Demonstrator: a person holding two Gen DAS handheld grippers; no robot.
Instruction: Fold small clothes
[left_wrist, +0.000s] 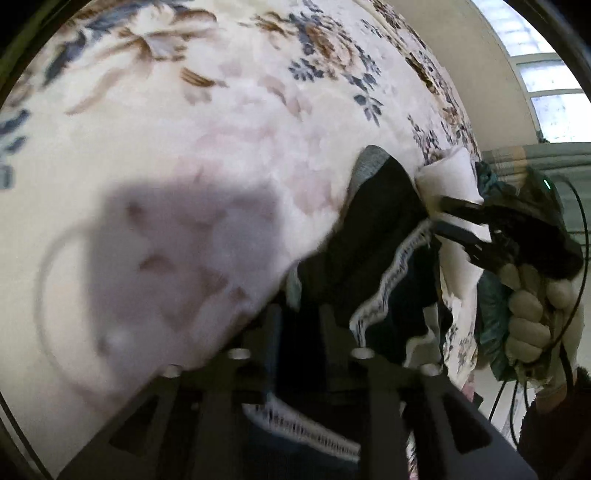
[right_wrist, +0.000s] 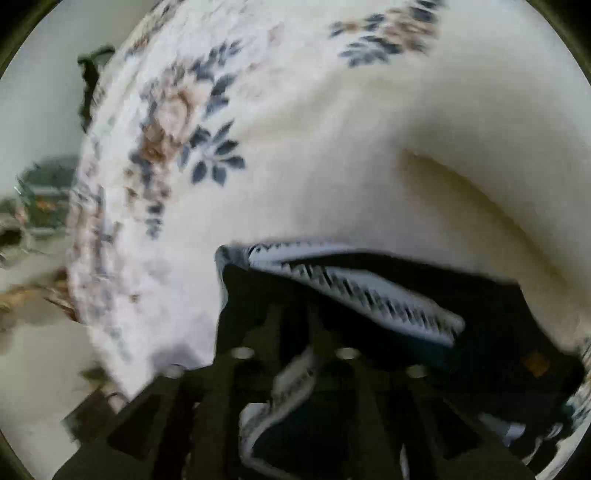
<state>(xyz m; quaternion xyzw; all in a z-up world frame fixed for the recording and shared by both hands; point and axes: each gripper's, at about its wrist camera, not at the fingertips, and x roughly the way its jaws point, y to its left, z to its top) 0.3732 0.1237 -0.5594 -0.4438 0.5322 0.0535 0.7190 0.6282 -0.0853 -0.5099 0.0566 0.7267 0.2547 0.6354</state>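
Observation:
A dark garment (left_wrist: 373, 251) with a white patterned waistband (left_wrist: 391, 280) hangs between both grippers over a floral bed cover (left_wrist: 221, 129). My left gripper (left_wrist: 301, 317) is shut on the garment's edge. My right gripper (left_wrist: 441, 214), held by a gloved hand (left_wrist: 532, 314), shows in the left wrist view at the right, shut on the garment's other end. In the right wrist view my right gripper (right_wrist: 293, 314) is shut on the dark garment (right_wrist: 480, 306), whose waistband (right_wrist: 354, 288) runs across to the right.
The cream bed cover (right_wrist: 332, 147) with blue and brown flowers fills both views. A white cloth (left_wrist: 454, 173) and a dark green fabric (left_wrist: 491, 317) lie at the bed's right edge. A window (left_wrist: 546, 85) is beyond. Floor and clutter (right_wrist: 40, 206) lie left of the bed.

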